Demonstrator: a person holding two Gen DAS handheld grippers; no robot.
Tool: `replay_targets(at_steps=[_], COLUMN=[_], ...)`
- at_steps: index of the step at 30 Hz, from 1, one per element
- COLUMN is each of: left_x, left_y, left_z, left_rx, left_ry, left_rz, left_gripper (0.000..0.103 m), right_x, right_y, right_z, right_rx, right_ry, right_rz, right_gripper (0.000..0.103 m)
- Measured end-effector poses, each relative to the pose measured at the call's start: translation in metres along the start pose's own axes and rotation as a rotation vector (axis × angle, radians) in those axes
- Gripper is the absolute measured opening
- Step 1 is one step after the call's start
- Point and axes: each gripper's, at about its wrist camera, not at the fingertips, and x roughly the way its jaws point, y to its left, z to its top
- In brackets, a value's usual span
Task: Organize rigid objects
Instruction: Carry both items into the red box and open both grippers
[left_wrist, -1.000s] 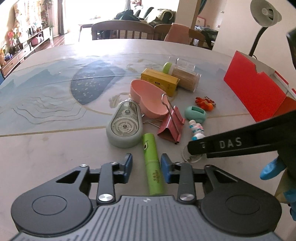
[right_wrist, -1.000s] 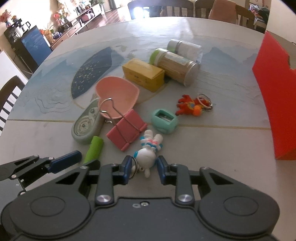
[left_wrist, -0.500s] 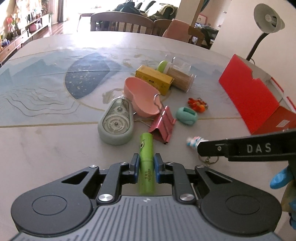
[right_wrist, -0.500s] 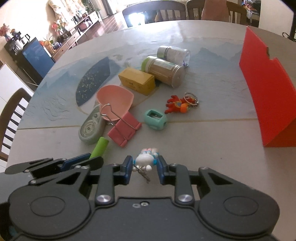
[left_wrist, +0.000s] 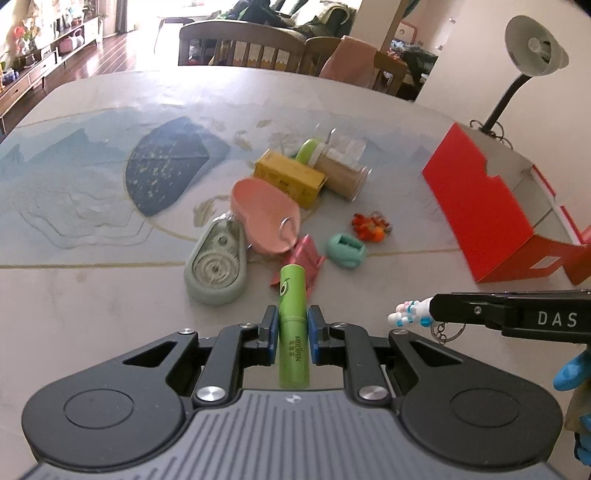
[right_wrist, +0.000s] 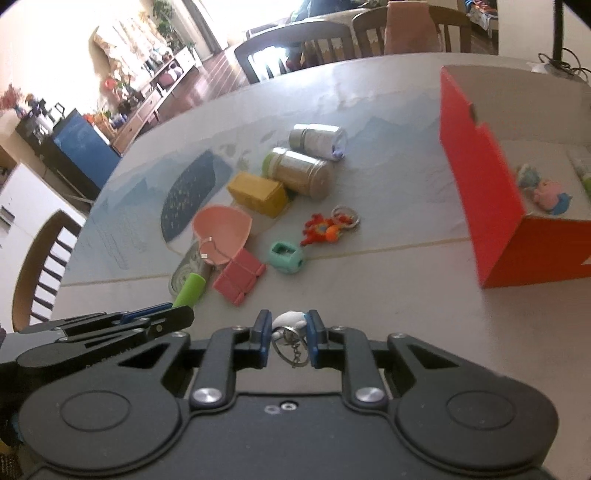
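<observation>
My left gripper (left_wrist: 291, 321) is shut on a green tube (left_wrist: 292, 314) and holds it above the table. My right gripper (right_wrist: 284, 325) is shut on a white and blue figure keychain (right_wrist: 290, 319), its ring hanging between the fingers; the keychain also shows in the left wrist view (left_wrist: 408, 314). A pile lies on the table: green tape dispenser (left_wrist: 218, 266), pink heart dish (left_wrist: 264, 218), pink binder clip (right_wrist: 240, 277), teal sharpener (right_wrist: 286, 256), orange keychain (right_wrist: 325, 227), yellow box (right_wrist: 258, 194) and two jars (right_wrist: 301, 171).
An open red box (right_wrist: 480, 184) stands to the right, with small toys (right_wrist: 546, 192) inside. A desk lamp (left_wrist: 532, 62) stands behind it. Chairs (left_wrist: 243, 48) line the table's far edge.
Both grippers have closed on their objects and lifted them off the table: the left on the green tube, the right on the figure keychain. The right view has turned toward the red box.
</observation>
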Motion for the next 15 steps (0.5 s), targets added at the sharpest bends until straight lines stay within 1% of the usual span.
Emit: replay_targets(at_steps=[4,8,15], left_x=[-0.01,-0.02,-0.035], left_y=[-0.014,-0.029,-0.074], left_z=[0.012,0.028,0.053], left_rx=[0.01,-0.011,0.054], left_ry=[-0.012,0.001,-0.037], left_rz=[-0.023,-0.073,-0.115], left_gripper=[0.016,0.016,0.016], right_x=[-0.023,-0.045,-0.083], right_y=[-0.007,-0.018,-0.046], right_z=[0.01,0.022,0.044], right_rx=[0.0,0.002,0.017], right_ry=[-0.043,-0.091,-0.191], right_rz=[0.008,0.006,0.004], right_gripper=[0.019,0.019,0.019])
